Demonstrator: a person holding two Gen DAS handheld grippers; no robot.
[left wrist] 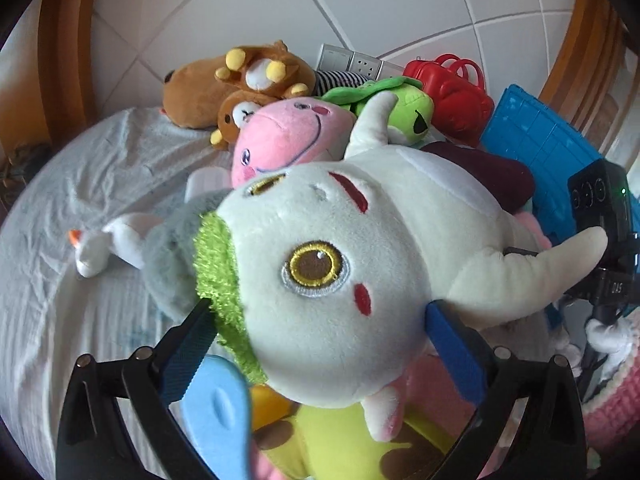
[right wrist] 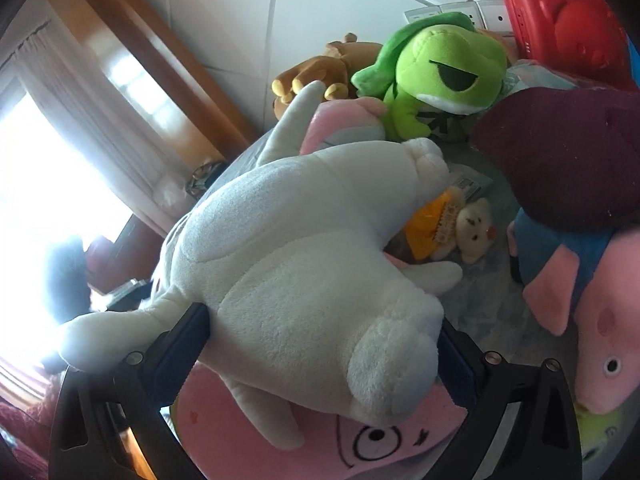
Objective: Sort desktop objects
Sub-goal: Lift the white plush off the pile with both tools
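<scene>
We've got the white horned plush [left wrist: 320, 280] btwn both grippers, left gripper [left wrist: 320, 344] jaws spread wide w/ no pinch, right gripper [right wrist: 320, 356] clamped on its body, so it may slump lower-frame onto the pile.

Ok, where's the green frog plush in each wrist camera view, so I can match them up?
Left wrist: green frog plush upper centre-right, behind the white plush.
Right wrist: green frog plush upper right of centre, above the white plush.
Shared landmark: red case, to the frog's right in both.
</scene>
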